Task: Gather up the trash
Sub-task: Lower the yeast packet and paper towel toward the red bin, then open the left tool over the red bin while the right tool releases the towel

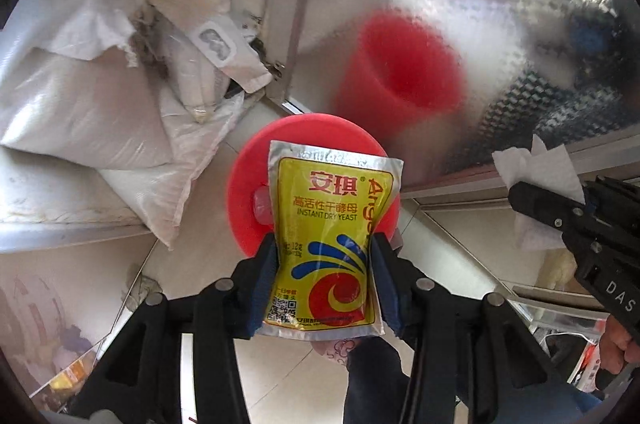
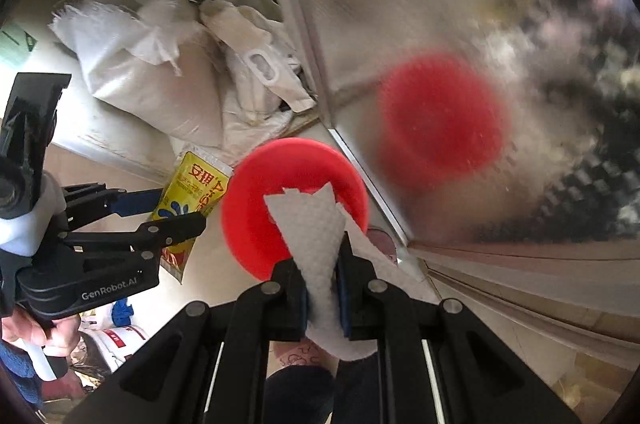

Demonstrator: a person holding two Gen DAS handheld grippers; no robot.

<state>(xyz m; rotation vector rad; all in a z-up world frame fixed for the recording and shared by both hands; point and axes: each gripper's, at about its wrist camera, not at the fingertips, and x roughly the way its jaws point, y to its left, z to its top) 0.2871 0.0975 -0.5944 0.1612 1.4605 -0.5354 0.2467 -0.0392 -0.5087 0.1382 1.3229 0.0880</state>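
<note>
Pale tiled floor (image 1: 224,160) beneath; left hand-held gripper (image 1: 324,264) clamps yeast packet (image 1: 332,224), right hand-held gripper (image 2: 322,288) pinches paper towel (image 2: 316,236).

Sacks (image 1: 80,96) left, glass door (image 1: 480,4) right.

Black plastic tongs (image 1: 324,256) with blue pads, silver screws, white "GenRobot.AI" lettering; dark blue sleeve (image 2: 20,376).

Glossy foil yeast packet (image 1: 328,244), embossed matt paper towel (image 2: 316,236), smooth plastic bin (image 2: 296,200).
</note>
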